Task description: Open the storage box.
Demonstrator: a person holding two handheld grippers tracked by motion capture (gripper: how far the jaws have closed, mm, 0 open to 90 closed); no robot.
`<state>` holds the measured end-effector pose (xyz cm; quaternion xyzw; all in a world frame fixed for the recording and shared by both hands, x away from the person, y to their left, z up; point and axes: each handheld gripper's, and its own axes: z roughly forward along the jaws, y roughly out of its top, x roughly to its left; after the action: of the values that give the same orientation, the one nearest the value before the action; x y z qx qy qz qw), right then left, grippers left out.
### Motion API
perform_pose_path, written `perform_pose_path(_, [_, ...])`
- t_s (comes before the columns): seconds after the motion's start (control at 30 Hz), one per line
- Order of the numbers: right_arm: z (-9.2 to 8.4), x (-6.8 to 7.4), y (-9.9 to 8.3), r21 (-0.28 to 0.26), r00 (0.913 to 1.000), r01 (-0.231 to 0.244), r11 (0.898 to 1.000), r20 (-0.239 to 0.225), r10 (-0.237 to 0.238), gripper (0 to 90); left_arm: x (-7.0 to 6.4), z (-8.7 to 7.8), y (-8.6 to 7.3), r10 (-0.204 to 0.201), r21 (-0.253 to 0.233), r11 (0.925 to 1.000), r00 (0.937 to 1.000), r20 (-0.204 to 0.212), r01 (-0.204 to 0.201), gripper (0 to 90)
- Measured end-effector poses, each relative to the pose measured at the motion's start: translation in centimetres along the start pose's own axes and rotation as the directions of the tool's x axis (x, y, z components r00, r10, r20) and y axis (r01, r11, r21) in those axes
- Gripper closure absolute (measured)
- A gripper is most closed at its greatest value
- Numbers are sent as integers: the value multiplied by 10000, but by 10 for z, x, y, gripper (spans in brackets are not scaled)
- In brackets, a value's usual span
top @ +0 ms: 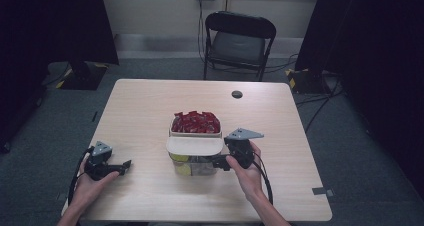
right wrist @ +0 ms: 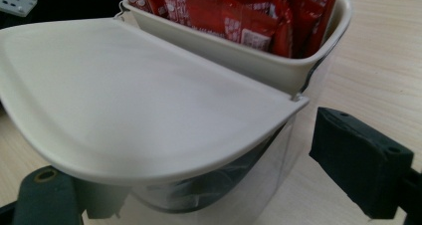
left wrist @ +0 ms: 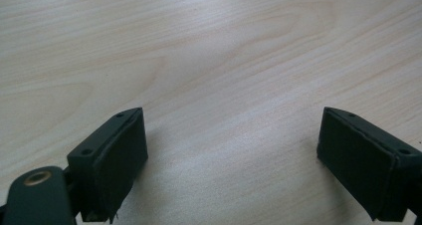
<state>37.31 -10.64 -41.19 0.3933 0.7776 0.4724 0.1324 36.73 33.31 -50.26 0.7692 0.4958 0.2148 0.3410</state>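
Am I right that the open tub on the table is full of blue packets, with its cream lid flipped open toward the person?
Not quite: the packets are red, not blue, as the high view shows. The rest holds: the tub is full and its cream lid lies open toward the person.

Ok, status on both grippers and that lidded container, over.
Left gripper open, idle over bare table. Right gripper open around clear container under white lid. Red packets in upper tray. Nothing in the way.
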Motion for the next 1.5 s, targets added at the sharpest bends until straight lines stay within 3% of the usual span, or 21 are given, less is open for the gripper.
perform_pose_path(0.5, [0,-4,10,-285,10000,-29,9996,-56,28,145,0,0,0,0,-2,10000,10000,2,0,118])
perform_pose_path(1.03, [0,-4,22,-438,9991,240,9988,-342,-255,154,0,0,0,0,-7,10000,10000,5,0,118])
perform_pose_path(1.17, [1,-6,22,-492,9991,38,9988,-416,-58,165,0,0,0,4,-3,10000,10000,3,-4,118])
perform_pose_path(1.5, [3,-13,26,-446,9993,34,9990,-357,-50,210,0,0,0,2,-3,10000,10000,4,-2,118])
